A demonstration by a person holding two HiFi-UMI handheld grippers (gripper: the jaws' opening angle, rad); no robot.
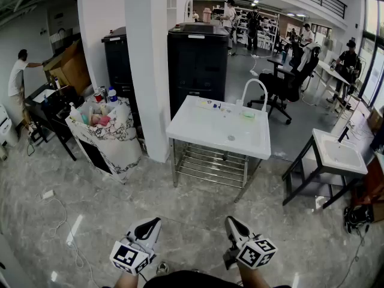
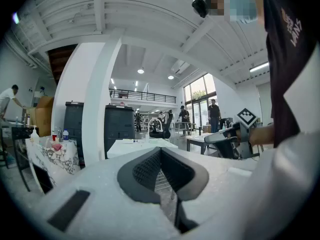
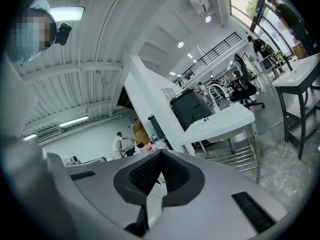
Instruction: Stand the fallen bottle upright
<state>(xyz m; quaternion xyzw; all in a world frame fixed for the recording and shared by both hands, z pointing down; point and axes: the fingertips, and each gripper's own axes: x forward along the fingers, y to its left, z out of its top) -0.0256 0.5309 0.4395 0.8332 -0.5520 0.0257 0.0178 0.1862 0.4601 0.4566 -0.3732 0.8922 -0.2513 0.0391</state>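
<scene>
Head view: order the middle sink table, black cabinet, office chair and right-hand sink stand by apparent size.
1. sink table
2. black cabinet
3. sink stand and office chair look alike; not ranked.
Nearness to the camera differs, so true sizes are unsure.

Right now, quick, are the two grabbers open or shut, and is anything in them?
The left gripper is shut, with nothing in it.
The right gripper is shut, with nothing in it.
</scene>
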